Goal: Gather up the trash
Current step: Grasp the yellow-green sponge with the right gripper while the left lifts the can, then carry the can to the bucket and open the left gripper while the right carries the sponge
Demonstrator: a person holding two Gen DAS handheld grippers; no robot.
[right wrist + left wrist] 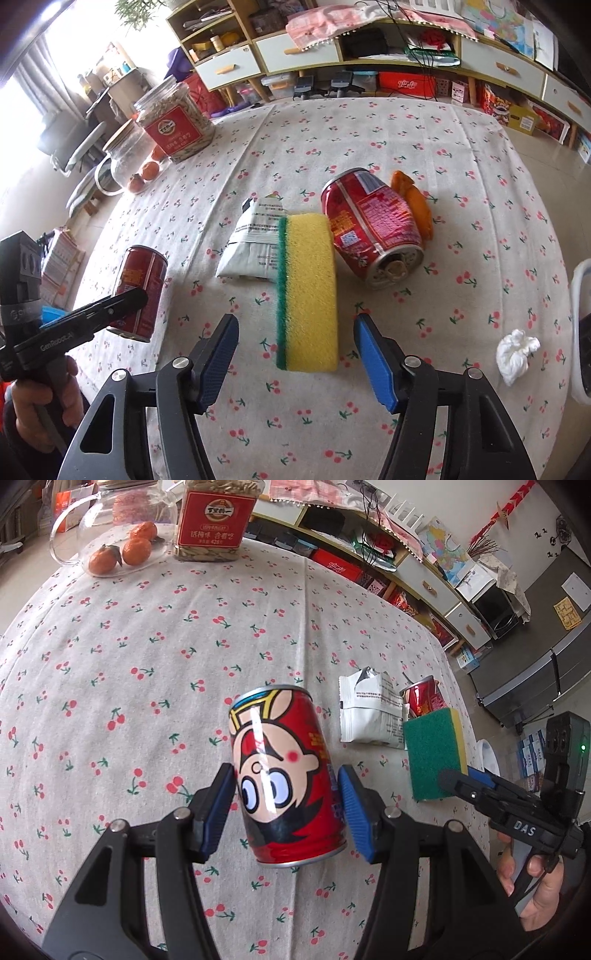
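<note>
My left gripper (286,781) is shut on a red cartoon can (284,771), held upside down just above the cherry-print tablecloth; the can also shows in the right wrist view (138,288). My right gripper (295,332) is open around the near end of a yellow and green sponge (308,288), not touching it. A white wrapper (251,240) lies behind the sponge. A dented red can (373,225) lies on its side next to orange peel (417,203). A crumpled white tissue (515,354) lies at the right.
A seed jar (212,520) and a glass jar with tangerines (122,550) stand at the table's far end. A white bin rim (580,332) shows past the table's right edge. Shelves and drawers (369,48) line the wall beyond.
</note>
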